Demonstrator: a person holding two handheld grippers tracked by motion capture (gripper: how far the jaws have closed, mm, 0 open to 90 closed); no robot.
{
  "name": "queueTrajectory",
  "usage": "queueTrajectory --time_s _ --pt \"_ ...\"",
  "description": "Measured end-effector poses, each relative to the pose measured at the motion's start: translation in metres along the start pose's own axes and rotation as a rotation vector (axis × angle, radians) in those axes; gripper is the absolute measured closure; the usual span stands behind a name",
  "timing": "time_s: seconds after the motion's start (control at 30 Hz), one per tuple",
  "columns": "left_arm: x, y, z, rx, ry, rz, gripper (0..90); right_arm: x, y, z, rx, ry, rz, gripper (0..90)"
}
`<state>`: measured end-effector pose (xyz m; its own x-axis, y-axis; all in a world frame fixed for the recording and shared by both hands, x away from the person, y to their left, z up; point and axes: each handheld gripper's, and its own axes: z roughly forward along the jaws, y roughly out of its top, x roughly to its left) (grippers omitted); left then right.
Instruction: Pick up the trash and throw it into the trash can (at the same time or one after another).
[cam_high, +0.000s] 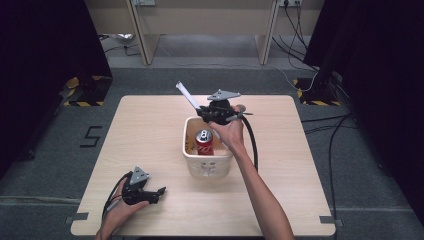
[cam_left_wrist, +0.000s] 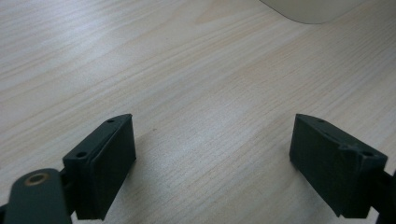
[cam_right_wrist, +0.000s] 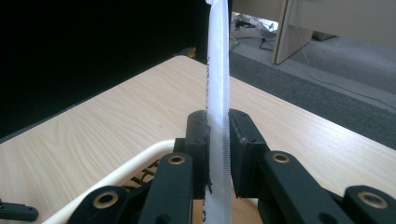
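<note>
A cream plastic basket (cam_high: 186, 145) stands mid-table with a red soda can (cam_high: 204, 142) upright inside it. My right gripper (cam_high: 205, 111) hovers over the basket's far rim, shut on a flat white paper-wrapped strip (cam_high: 187, 95) that sticks up and to the left. In the right gripper view the white strip (cam_right_wrist: 218, 70) rises between the two closed jaws of that gripper (cam_right_wrist: 217, 135), with the basket rim (cam_right_wrist: 135, 163) just below. My left gripper (cam_high: 159, 191) rests low at the table's front left, open. Its jaws stand wide apart over bare wood in the left gripper view (cam_left_wrist: 212, 154).
The light wooden table (cam_high: 145, 125) has free room on both sides of the basket. The basket's base (cam_left_wrist: 317, 9) shows at the top of the left gripper view. Grey floor, cables (cam_high: 330, 135) and dark curtains surround the table; wooden furniture legs stand beyond.
</note>
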<state>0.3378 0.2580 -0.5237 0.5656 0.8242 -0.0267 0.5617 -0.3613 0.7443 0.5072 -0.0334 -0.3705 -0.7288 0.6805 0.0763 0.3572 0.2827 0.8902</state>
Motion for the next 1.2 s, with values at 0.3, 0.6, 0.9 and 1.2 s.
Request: queueTrajectory --time_s 0.3,0.6,0.9,1.2 --pt "0.0 0.0 0.0 0.002 -0.001 -0.001 13.9 0.004 -0.003 -0.014 -0.002 -0.004 -0.012 77.5" --pt "0.0 0.0 0.0 0.001 0.0 0.0 13.9 0.003 -0.006 -0.023 0.015 -0.01 -0.023 77.4" --pt "0.0 0.0 0.0 -0.001 0.002 0.002 13.8 0.008 -0.015 -0.035 0.042 -0.018 -0.058 75.3" --pt "0.0 0.0 0.0 -0.003 0.003 0.0 13.8 0.007 -0.016 -0.046 0.049 -0.044 -0.053 60.6"
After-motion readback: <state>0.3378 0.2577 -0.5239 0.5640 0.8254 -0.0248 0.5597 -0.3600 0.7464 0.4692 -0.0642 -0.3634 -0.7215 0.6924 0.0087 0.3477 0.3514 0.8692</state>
